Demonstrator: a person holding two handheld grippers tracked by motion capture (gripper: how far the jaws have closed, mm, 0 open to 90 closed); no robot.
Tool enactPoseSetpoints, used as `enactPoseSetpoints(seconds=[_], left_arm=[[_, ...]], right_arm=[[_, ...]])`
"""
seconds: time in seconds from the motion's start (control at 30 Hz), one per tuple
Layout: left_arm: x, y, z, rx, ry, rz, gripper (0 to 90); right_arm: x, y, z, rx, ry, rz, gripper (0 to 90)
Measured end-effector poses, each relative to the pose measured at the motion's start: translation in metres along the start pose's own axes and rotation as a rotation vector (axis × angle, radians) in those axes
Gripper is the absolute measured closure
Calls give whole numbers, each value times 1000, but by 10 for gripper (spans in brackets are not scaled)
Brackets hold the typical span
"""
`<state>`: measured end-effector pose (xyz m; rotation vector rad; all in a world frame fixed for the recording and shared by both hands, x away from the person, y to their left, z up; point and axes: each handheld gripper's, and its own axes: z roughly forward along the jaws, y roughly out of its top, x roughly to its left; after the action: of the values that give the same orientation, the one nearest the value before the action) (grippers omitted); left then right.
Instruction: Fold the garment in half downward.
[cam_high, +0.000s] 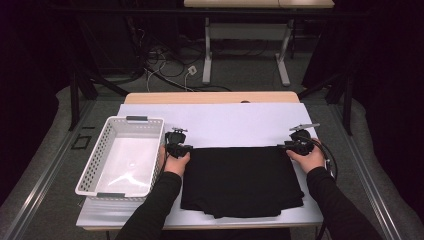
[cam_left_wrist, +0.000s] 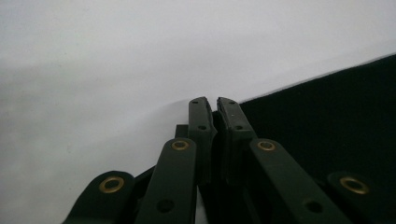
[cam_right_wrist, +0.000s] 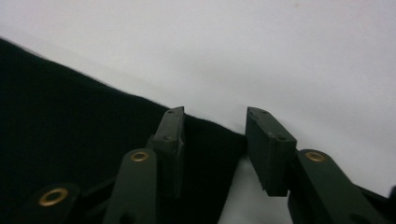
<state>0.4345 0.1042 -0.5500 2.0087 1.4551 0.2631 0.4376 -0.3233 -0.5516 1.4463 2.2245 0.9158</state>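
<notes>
The table (cam_high: 225, 117) under its white sheet is the biggest thing before me, with the white perforated basket (cam_high: 97, 160) at its left edge and the black cloth (cam_high: 240, 180) spread flat across the near middle, just beside the basket. I work both far corners of that cloth. My left gripper (cam_high: 176, 145) sits at the far left corner with its jaws drawn almost together; in the left gripper view the tips meet right at the cloth's edge (cam_left_wrist: 327, 135), and I judge only a thin bit of hem is pinched, if any. My right gripper (cam_right_wrist: 215, 126) straddles the far right corner, jaws half-wide, cloth lying between them but not yet pressed. The risk: if I lift now, the right corner slips free and the left hem pulls out, leaving the cloth skewed.
</notes>
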Motion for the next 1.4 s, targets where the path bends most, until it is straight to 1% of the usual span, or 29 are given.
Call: enactPoseSetpoints(seconds=[0.07,0.13,0.23,0.27,0.3,0.4,0.47,0.5,0.53,0.57,0.6,0.63,0.83,0.9,0.97,1.03,1.2,1.3,1.4], left_arm=[[0,0,0,1,4,6,851],[-1,0,0,0,12,13,853],[-2,0,0,1,14,9,855],[-2,0,0,2,13,11,855],[-2,0,0,4,12,9,856],[-3,1,-2,5,14,9,858],[-3,1,-5,-5,10,12,859],[-4,2,-7,-8,7,11,860],[-5,2,-9,-14,4,19,860],[-6,2,-11,-20,-1,16,860],[-6,3,-13,-19,-4,25,860],[-8,3,-15,-23,-8,22,860],[-14,5,-27,-56,-47,26,861],[-16,5,-31,-64,-57,38,861],[-17,5,-35,-69,-73,39,861],[-18,5,-40,-75,-78,45,861],[-20,5,-51,-95,-98,54,862],[-22,6,-56,-107,-112,60,861],[-24,8,-61,-123,-125,62,861]], right_arm=[[2,0,0,3,14,13,656],[3,-1,-1,4,20,14,706],[6,-1,-1,8,37,25,800],[7,-1,-1,10,42,32,823],[7,-1,-1,10,41,26,835],[8,0,-2,16,37,21,846],[9,1,-3,19,41,29,850],[9,1,-5,16,47,27,852],[9,1,-7,16,50,26,853],[10,1,-9,12,55,27,854],[10,1,-11,5,58,22,854],[11,1,-14,-2,60,19,855],[21,4,-31,-33,72,-15,856],[23,5,-36,-44,75,-24,856],[25,7,-40,-45,75,-30,857],[27,7,-45,-53,79,-29,857],[28,8,-58,-71,80,-37,858],[26,9,-66,-81,72,-44,859],[23,11,-74,-101,75,-41,859]])
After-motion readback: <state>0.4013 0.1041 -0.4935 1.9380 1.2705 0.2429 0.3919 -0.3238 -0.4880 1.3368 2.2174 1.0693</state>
